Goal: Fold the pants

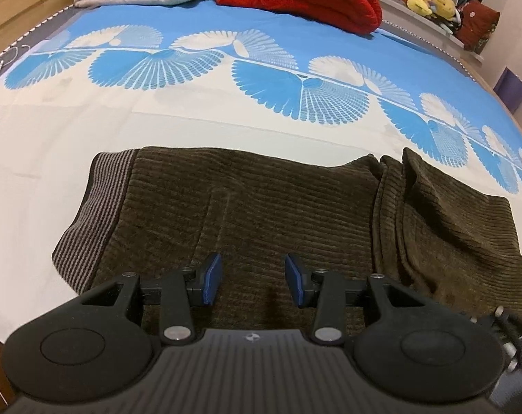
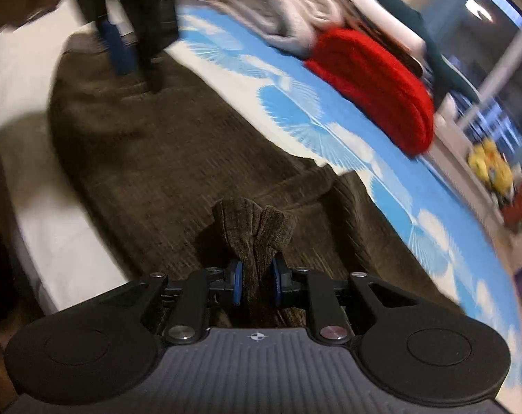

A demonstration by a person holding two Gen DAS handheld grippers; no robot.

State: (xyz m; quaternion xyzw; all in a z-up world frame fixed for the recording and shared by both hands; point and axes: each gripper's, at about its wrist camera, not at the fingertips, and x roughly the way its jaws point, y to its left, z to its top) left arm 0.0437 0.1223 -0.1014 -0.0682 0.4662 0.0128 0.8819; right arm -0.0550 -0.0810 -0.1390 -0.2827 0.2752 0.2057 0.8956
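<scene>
On the bed (image 1: 226, 131), the brown pants (image 1: 261, 207) lay flat; the left tool (image 1: 253, 281) hovered over their near edge, half open and empty. The right tool (image 2: 256, 281) pinched a bunched hem and should carry it squarely across.

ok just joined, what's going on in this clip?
A person with two handheld grippers is folding brown pants on a bed. The right gripper is shut on a bunched piece of the pants, lifted off the rest. The left gripper is open just above the cloth near the waistband end, holding nothing. The right view is blurred. The fold isn't finished.
</scene>
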